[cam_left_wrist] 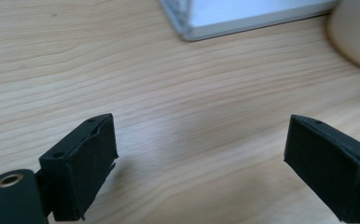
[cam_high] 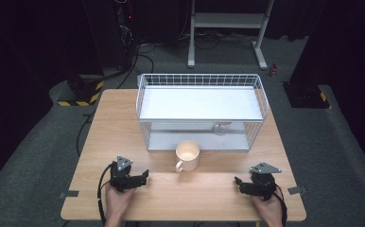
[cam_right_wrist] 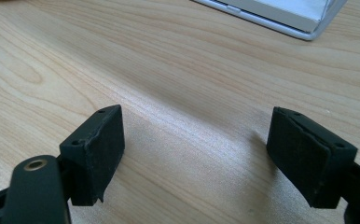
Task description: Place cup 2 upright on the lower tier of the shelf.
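Nearest to us, the left hand-held gripper (cam_high: 145, 177) and the right hand-held gripper (cam_high: 237, 182) rest low over the near part of the table (cam_high: 105, 137), both with jaws spread and nothing between them. Between them and a little farther off, the cream mug (cam_high: 188, 155) stands upright, mouth up, handle turned toward the near left. We judge it stiff, glazed and probably slippery, moderately light while empty, and liable to chip if knocked. The handle or the rim wall looks like the safest hold. Just beyond it stands the white wire rack (cam_high: 200, 109), well clear of both hands.
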